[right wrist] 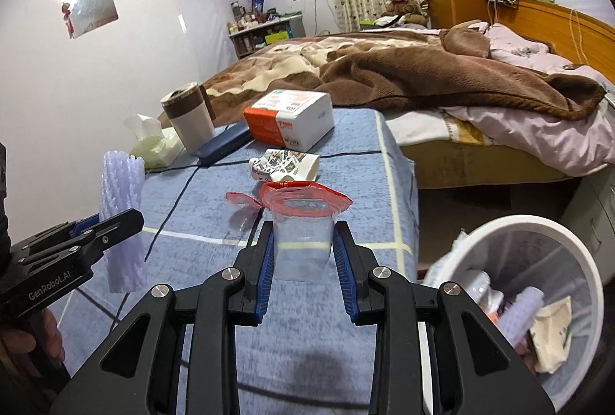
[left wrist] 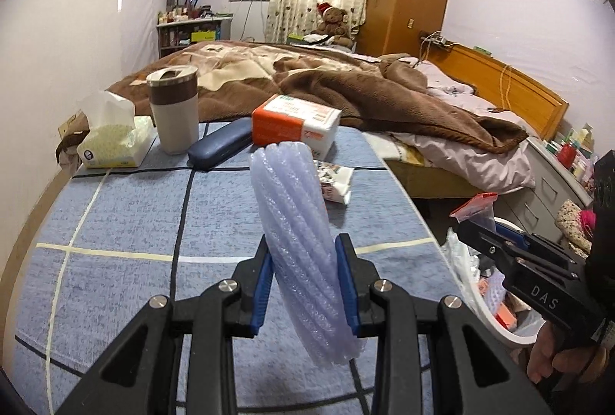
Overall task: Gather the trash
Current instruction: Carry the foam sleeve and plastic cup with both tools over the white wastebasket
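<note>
Our left claw (left wrist: 303,284) squeezing a purple foam sleeve (left wrist: 296,230) above the blue desk (left wrist: 127,223), our right claw (right wrist: 303,261) pinching a clear red-topped bag (right wrist: 303,223), white trash bin (right wrist: 538,226) beside the desk

Bare blue tablecloth (right wrist: 315,346) up front, crumpled wrapper (right wrist: 286,165), orange box (right wrist: 288,121), tumbler (right wrist: 190,117) crowding the far end
</note>
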The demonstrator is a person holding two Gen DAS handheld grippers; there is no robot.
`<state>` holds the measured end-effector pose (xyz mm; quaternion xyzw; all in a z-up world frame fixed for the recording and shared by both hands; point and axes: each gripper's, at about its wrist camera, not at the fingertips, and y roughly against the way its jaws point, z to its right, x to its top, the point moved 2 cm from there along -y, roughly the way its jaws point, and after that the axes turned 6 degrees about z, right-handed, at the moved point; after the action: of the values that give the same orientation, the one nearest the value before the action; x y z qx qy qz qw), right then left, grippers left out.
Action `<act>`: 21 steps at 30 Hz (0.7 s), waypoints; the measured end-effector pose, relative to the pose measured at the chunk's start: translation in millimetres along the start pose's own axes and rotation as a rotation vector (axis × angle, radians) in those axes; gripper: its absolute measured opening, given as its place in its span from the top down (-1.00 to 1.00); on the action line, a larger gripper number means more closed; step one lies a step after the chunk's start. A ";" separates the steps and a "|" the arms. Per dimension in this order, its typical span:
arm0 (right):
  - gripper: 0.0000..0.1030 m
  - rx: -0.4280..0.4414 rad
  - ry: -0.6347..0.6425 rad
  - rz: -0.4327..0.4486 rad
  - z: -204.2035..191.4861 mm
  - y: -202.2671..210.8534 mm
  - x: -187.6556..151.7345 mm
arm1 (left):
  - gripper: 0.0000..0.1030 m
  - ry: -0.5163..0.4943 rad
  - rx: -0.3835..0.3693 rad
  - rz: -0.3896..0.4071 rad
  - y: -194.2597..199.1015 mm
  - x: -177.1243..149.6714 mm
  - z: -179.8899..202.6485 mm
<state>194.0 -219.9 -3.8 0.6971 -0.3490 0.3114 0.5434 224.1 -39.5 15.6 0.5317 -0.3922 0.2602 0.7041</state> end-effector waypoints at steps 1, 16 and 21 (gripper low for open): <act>0.40 0.000 -0.001 0.008 1.6 5.7 -0.8 | 0.36 -0.005 -0.006 0.005 3.8 -0.6 3.5; 0.40 -0.137 -0.064 0.095 58.0 77.3 -14.9 | 0.36 -0.105 -0.147 0.047 29.6 -15.5 81.4; 0.40 -0.200 -0.100 0.118 83.5 98.2 -21.8 | 0.36 -0.151 -0.206 0.051 30.5 -19.2 115.9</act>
<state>105.3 -314.3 13.6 0.6324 -0.4453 0.2713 0.5728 157.6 -139.8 30.9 0.4645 -0.4820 0.1958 0.7166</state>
